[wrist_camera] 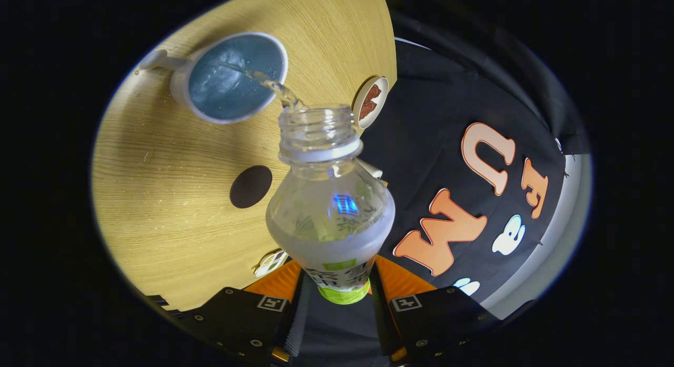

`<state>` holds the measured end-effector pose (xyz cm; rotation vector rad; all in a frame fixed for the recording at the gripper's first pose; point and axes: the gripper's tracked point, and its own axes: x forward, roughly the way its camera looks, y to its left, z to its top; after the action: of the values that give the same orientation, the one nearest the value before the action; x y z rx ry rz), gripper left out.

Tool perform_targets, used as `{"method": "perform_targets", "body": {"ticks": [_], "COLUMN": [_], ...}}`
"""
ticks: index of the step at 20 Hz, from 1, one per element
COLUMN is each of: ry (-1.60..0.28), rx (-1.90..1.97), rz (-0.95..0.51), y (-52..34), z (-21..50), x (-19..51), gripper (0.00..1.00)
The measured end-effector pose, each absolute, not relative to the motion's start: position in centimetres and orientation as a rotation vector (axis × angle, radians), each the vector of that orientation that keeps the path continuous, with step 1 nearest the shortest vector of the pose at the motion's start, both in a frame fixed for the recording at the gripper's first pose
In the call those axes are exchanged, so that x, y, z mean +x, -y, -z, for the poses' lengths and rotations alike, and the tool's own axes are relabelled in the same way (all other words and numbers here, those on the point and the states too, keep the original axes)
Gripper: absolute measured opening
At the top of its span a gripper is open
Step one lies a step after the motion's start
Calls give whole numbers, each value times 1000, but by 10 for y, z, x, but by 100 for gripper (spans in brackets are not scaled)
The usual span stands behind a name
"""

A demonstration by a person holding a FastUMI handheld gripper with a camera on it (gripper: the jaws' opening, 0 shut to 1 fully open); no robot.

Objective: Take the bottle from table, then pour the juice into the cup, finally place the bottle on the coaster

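Your claw [343, 283] clamps the bottle [330, 209] low on its body, both fingers pressing its sides, which leaves the open neck free to tip. You hold it tilted so the mouth hangs over the cup [231, 77] on the table [158, 198], and a thin stream runs into it. The dark round coaster [251, 186] lies between you and the cup, near enough for an easy set-down once pouring ends

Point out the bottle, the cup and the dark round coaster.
bottle [330, 209]: gripper view, on its clear shoulder, held between the gripper's fingers.
cup [231, 77]: gripper view, on the liquid inside its rim.
coaster [251, 186]: gripper view, on its dark centre, on the table.
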<state>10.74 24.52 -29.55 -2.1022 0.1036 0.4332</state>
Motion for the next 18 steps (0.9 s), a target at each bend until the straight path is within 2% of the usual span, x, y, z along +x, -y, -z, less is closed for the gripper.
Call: {"method": "perform_targets", "body": {"ticks": [18], "ry": [-62], "rx": [-2155], "rz": [-422], "y": [-247], "z": [272], "x": [113], "gripper": [57]}}
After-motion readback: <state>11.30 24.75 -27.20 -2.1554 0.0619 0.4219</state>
